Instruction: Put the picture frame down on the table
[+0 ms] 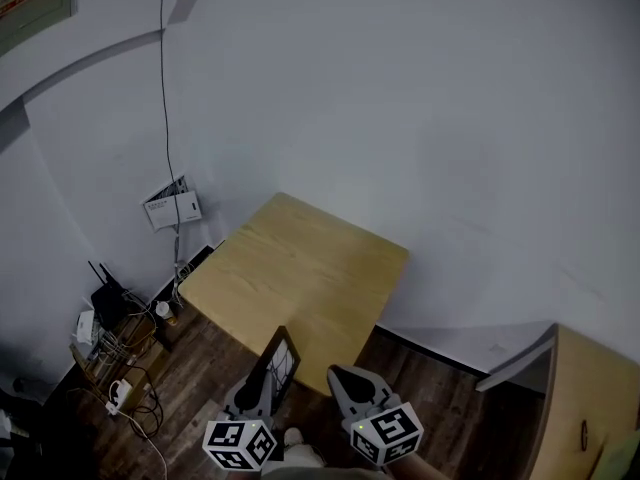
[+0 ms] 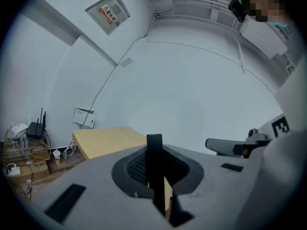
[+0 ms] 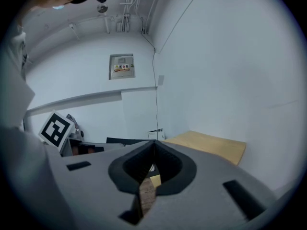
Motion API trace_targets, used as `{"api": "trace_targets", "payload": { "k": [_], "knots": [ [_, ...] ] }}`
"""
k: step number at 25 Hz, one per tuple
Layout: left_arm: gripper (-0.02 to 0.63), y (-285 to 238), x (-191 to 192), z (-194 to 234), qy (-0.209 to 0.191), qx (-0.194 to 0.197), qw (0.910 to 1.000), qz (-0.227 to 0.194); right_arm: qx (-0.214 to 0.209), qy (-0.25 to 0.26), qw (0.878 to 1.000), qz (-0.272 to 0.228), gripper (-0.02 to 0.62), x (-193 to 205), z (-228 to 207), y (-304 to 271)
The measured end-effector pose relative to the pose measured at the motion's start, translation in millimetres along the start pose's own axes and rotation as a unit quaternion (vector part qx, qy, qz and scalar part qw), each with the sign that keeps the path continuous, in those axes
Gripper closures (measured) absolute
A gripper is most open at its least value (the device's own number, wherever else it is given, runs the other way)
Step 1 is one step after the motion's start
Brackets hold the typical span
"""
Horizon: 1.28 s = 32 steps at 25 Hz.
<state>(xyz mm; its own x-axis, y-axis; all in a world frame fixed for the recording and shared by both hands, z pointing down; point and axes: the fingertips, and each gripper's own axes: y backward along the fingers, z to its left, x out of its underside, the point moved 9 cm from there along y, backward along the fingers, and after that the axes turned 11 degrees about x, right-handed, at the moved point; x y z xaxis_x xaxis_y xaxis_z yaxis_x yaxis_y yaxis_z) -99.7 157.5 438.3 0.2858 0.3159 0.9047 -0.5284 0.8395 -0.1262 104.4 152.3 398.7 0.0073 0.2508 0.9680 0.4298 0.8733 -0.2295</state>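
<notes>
white walls meet at a corner where the wooden table (image 1: 320, 258) stands. left gripper (image 1: 262, 386) is clamped on the dark picture frame (image 1: 281, 358) — held upright by the table's near edge, seemingly clear of it. right gripper (image 1: 345, 378) — jaws closed together, nothing between them.

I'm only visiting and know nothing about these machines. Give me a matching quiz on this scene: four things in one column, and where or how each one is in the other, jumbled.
Things:
1. picture frame
2. table
3. right gripper
4. router

Places and states:
A. jaws together, nothing between them
B. light wood, against the white wall
C. low by the wall, among cables
D. clamped in the left gripper

Pairs: 1-D, 2-B, 3-A, 4-C
</notes>
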Motion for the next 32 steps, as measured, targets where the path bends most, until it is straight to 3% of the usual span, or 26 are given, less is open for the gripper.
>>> {"api": "trace_targets", "payload": {
  "k": [22,32],
  "knots": [
    [0.580,-85,-31,105,0.020,0.039,0.9986,0.030,0.064,0.022,0.998,0.010,0.595,-13,-3,-117],
    [0.579,-122,-26,117,0.033,0.030,0.9984,0.035,0.050,0.047,0.997,0.018,0.595,-10,-24,-149]
  ]
}}
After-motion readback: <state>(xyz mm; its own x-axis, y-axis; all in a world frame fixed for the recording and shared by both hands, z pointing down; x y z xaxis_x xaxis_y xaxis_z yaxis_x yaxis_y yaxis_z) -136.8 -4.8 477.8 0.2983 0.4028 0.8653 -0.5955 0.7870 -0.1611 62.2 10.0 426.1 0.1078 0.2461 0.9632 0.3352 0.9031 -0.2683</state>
